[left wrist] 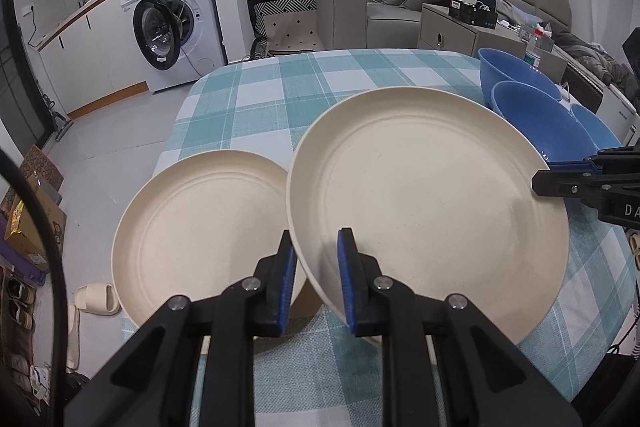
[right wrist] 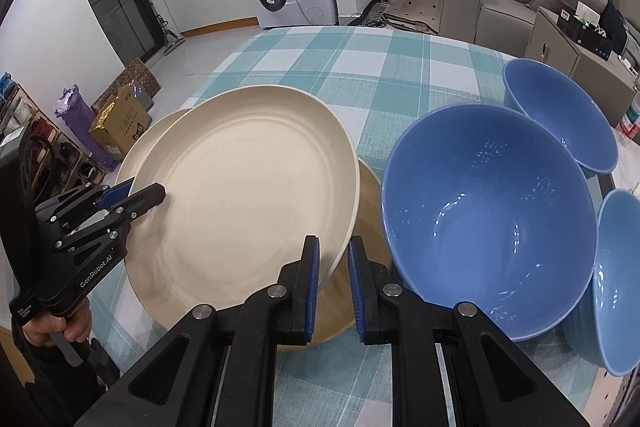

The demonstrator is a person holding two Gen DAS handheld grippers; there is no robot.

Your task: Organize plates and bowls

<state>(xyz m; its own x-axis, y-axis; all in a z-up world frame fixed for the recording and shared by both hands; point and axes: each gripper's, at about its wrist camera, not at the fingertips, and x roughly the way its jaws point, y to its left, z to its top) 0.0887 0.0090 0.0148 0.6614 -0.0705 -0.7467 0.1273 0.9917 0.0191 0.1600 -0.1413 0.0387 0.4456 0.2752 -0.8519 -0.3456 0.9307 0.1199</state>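
Covering table: teal checked cloth [left wrist: 280, 83]

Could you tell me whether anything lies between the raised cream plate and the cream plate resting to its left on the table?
Nothing visible does. Both tongs, left and right, hold the raised plate by its rim, and the lower plate is bare on top. The blue bowls stand on the other side.
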